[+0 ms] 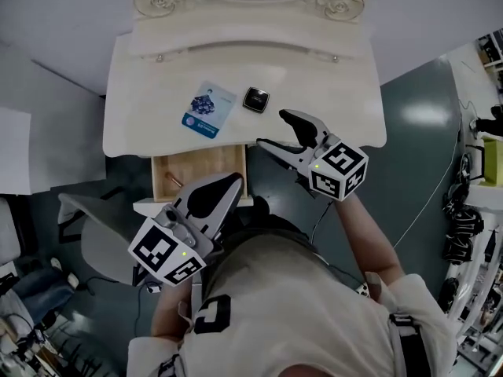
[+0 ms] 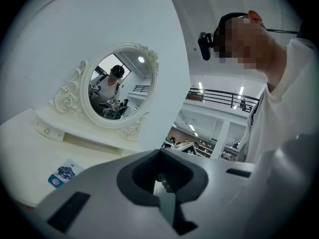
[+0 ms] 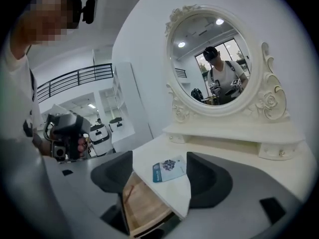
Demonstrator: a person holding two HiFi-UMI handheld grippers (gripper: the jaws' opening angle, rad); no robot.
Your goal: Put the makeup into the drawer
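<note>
The white tabletop of a dressing table fills the middle of the head view, with an ornate oval mirror at its back. Under the front edge, the wooden drawer stands pulled out and open. The makeup is not in it yet, so I judge the step in hand to be the reach for a first piece. The left tongs hang low over the front of the drawer, clenched tip to tip with nothing between them in their own view. The right tongs are released and spread wide at the tabletop's front edge, just beside the makeup. Their own view frames the tabletop's corner and the open drawer, and they grasp nothing. Both pieces lie flat on the tabletop behind the drawer, close together but apart. The blue-and-white packet is a thin card or sachet with a dark printed picture, lying slightly askew. The compact is a small, dark, glossy square with a pale rim, the nearer of the two to the right tongs. The next move probably calls for bringing the spread tongs down astride the compact's sides. The packet looks too flat to take except by an edge.
</note>
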